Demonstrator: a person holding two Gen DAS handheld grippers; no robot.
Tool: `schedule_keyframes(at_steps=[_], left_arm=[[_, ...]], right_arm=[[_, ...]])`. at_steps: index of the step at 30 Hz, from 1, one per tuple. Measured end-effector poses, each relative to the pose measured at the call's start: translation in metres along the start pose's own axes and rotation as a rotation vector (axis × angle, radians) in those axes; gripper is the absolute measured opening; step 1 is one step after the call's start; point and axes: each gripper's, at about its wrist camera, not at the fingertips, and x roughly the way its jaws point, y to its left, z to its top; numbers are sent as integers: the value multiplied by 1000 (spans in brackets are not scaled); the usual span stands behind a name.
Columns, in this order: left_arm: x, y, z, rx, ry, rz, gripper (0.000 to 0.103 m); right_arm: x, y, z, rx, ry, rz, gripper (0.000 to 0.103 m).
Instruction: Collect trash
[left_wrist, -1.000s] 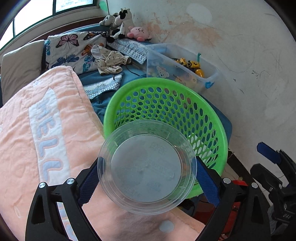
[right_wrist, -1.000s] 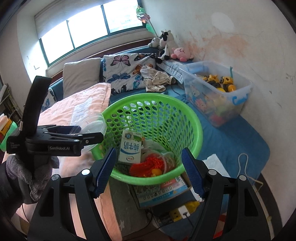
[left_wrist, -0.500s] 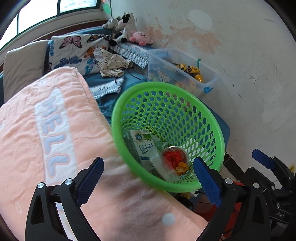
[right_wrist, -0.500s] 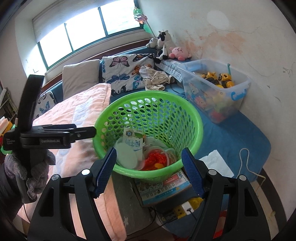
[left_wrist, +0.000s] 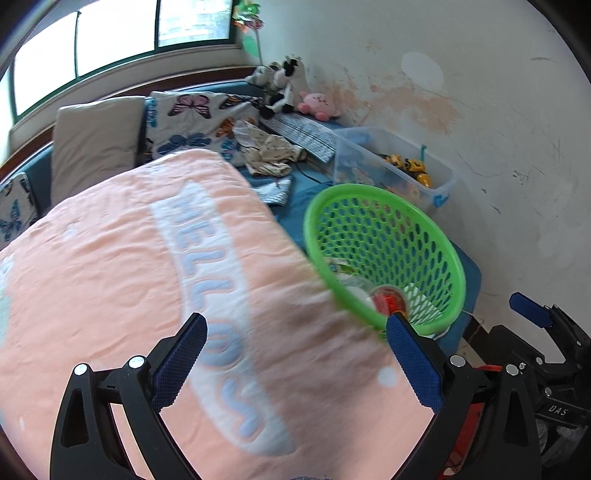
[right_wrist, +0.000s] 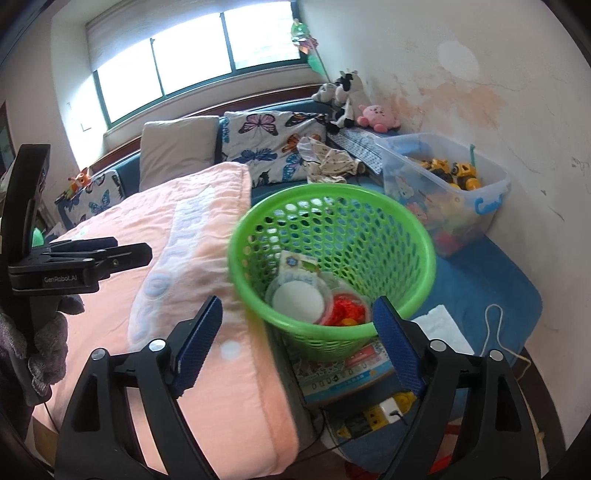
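Green perforated basket (right_wrist: 332, 206), peach quilt (left_wrist: 110, 258) w/ white lettering, butterfly-print pillow (right_wrist: 273, 136).

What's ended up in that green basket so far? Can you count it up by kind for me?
In the green basket:
Milk carton: 1
Clear plastic tub, lying on its side: 1
Clear cup of red and orange bits: 1
Total: 3 things that show; anything lying beneath them is hidden.

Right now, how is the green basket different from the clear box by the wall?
The green basket is round with holes everywhere and holds trash, like the milk carton. The clear toy bin is rectangular, solid and see-through, and holds toy trucks. Both are open-topped plastic.
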Motion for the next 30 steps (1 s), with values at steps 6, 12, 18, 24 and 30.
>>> schedule_keyframes(at_steps=[6, 12, 18, 24, 30], left_arm=[[-27, 22, -16, -29, -40, 51, 95], [-55, 36, -37, -40, -78, 98, 96], [-79, 51, -60, -72, -113, 146, 96], [-99, 65, -79, -131, -141, 170, 96], [-115, 70, -94, -152, -170, 220, 96]], right_arm=[[-2, 22, -5, -28, -1, 9, 88], [-5, 40, -10, -56, -6, 13, 93], [-13, 58, -15, -77, -16, 16, 96], [-21, 74, -19, -107, -33, 24, 99], [-25, 89, -24, -134, -58, 25, 99]])
